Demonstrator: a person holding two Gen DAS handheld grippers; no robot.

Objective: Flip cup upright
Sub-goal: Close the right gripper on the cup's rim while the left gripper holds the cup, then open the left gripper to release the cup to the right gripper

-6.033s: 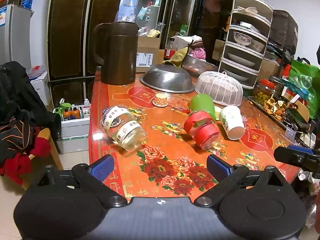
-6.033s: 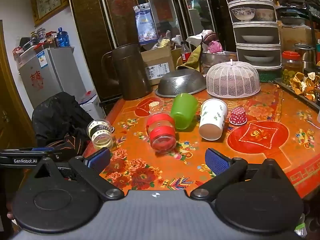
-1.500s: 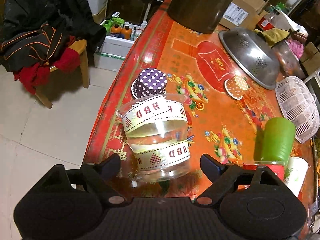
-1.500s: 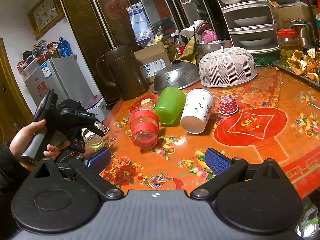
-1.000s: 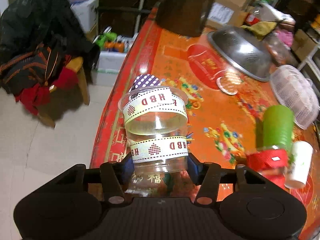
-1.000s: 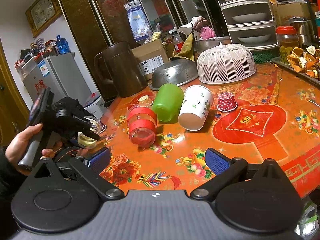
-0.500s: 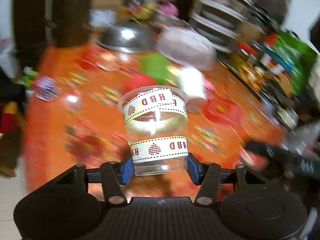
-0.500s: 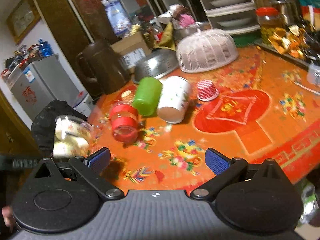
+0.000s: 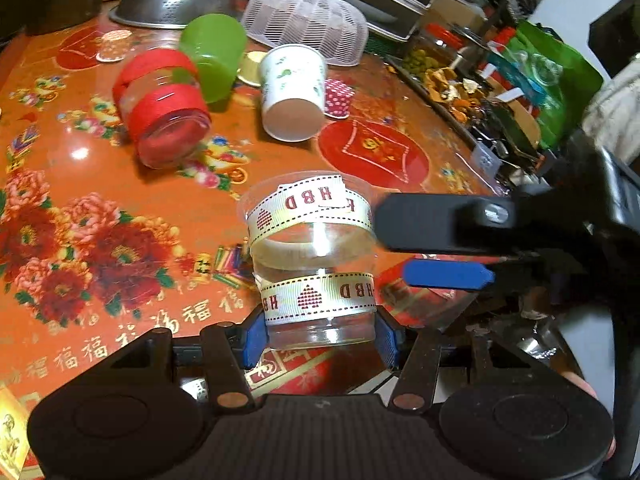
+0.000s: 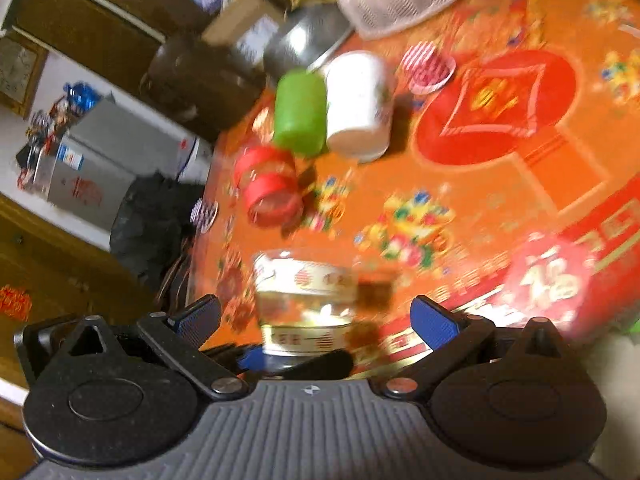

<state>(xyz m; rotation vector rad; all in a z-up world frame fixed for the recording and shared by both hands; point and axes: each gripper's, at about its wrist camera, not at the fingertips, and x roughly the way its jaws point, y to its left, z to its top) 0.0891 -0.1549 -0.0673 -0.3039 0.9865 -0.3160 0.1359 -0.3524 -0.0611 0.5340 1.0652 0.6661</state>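
A clear plastic cup (image 9: 316, 256) with cream "HBD" ribbon bands is held above the orange table's front edge. My left gripper (image 9: 320, 338) is shut on the cup's base, with its open rim pointing away from the camera. My right gripper (image 10: 316, 318) is open, and the same cup (image 10: 306, 300) sits between its blue fingertips without touching them. The right gripper's fingers (image 9: 444, 274) show in the left wrist view, right beside the cup. The right wrist view is blurred.
On the orange floral table (image 9: 80, 184) lie a red-banded clear cup (image 9: 162, 120), a green cup (image 9: 212, 56) and a white paper cup (image 9: 294, 92), all on their sides. A white mesh food cover (image 9: 306, 16) and a steel colander (image 9: 172, 0) stand behind. Clutter lines the right edge.
My left gripper closed on the ribbon cup, lifted it from the table's left edge and swung it towards the front. My right gripper tilted and moved in around the cup.
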